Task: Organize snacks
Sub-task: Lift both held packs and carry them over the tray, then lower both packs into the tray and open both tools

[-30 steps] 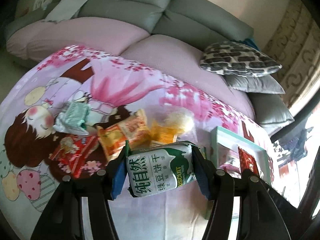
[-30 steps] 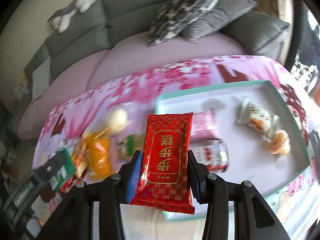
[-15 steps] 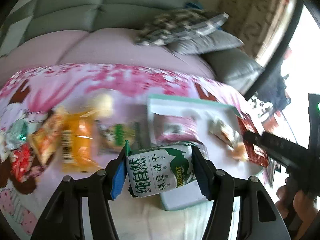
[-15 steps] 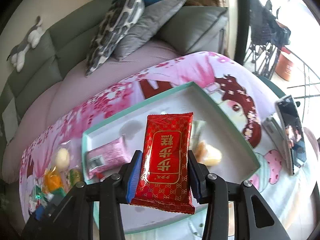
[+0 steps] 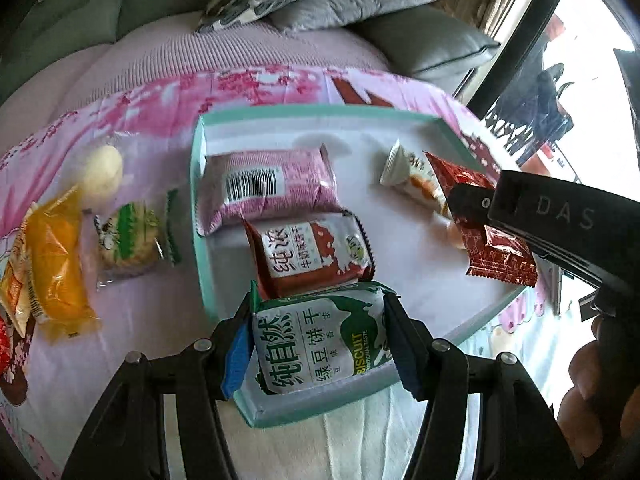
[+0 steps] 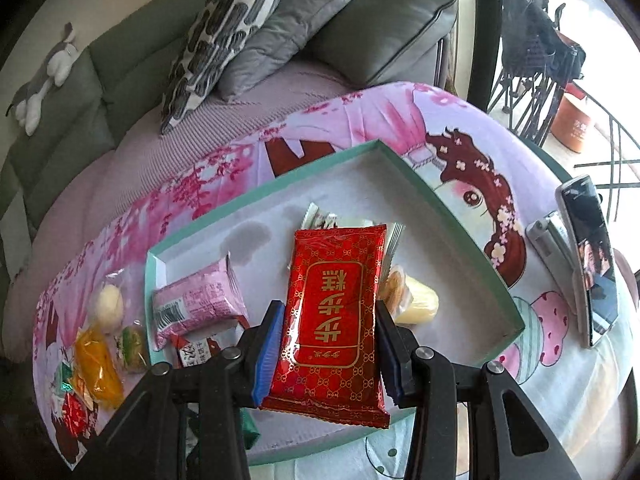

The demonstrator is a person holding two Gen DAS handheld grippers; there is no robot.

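Both hands are swinging over from the loose pile, left gripper (image 5: 320,340) clamping the green biscuit pack (image 5: 320,344) and right gripper (image 6: 326,344) clamping the red cake packet (image 6: 332,312), now hanging above the teal tray (image 5: 198,216) just ahead, ready to drop.

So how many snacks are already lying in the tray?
4: pink packet and red-white packet at the left end, white-orange packet and yellow cake by the held red packet; others may be hidden.
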